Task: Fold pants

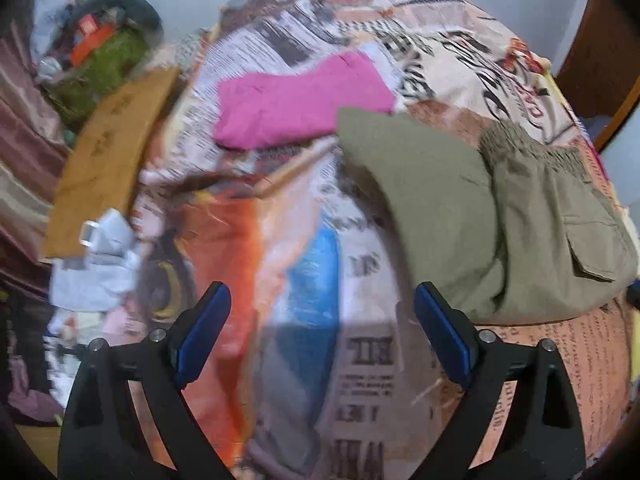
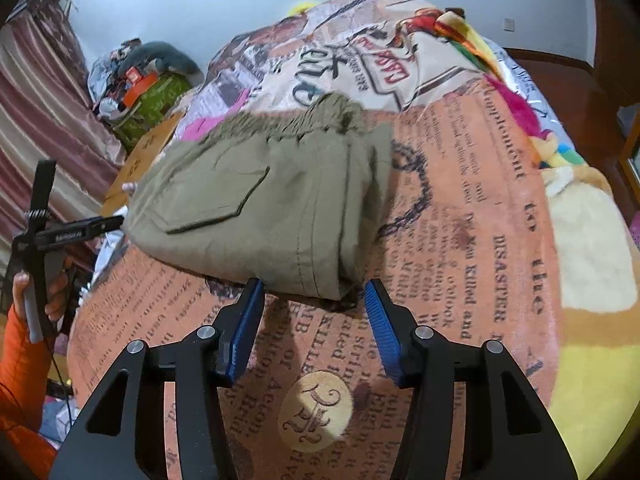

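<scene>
Olive green pants (image 1: 500, 216) lie folded in a bundle on the printed bed cover (image 1: 312, 264), with a flap pocket and gathered waistband showing. In the right wrist view the pants (image 2: 272, 208) lie just beyond my right gripper (image 2: 316, 300), which is open and empty, its jaws either side of the near fold. My left gripper (image 1: 320, 312) is open and empty, to the left of the pants, its right finger (image 1: 440, 332) close to the bundle's near edge. The left gripper also shows in the right wrist view (image 2: 80, 232) at the pants' left side.
A folded pink garment (image 1: 296, 104) lies farther back on the bed. A brown cardboard piece (image 1: 108, 156) and a pile of bags (image 1: 100, 60) sit at the left. A colourful plush blanket (image 2: 560, 152) lies at the right. Curtains (image 2: 44, 120) hang at the left.
</scene>
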The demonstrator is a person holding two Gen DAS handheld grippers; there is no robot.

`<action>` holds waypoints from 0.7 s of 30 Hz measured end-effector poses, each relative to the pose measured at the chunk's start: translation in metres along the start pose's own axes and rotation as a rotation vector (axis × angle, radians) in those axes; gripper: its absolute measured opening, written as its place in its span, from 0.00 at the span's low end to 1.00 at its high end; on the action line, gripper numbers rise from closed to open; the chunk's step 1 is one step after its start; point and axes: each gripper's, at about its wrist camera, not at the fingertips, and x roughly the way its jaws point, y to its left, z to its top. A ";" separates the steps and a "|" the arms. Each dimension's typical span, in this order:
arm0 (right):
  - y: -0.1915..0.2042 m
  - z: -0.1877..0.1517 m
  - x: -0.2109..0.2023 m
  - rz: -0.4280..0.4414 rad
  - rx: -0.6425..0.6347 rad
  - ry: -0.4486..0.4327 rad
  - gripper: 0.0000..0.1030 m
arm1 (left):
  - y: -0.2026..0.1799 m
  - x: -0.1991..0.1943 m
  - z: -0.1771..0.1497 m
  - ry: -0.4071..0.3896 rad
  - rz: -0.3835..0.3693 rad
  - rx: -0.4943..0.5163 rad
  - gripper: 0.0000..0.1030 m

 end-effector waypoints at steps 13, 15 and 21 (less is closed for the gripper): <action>0.009 0.059 -0.007 -0.038 -0.097 -0.100 0.47 | -0.042 -0.018 0.064 -0.105 -0.135 0.059 0.91; 0.006 0.068 -0.001 -0.028 -0.103 -0.093 0.47 | -0.059 -0.011 0.071 -0.092 -0.149 0.091 0.91; -0.006 0.097 0.034 -0.018 -0.121 -0.024 0.47 | -0.099 0.016 0.091 -0.020 -0.236 0.145 0.91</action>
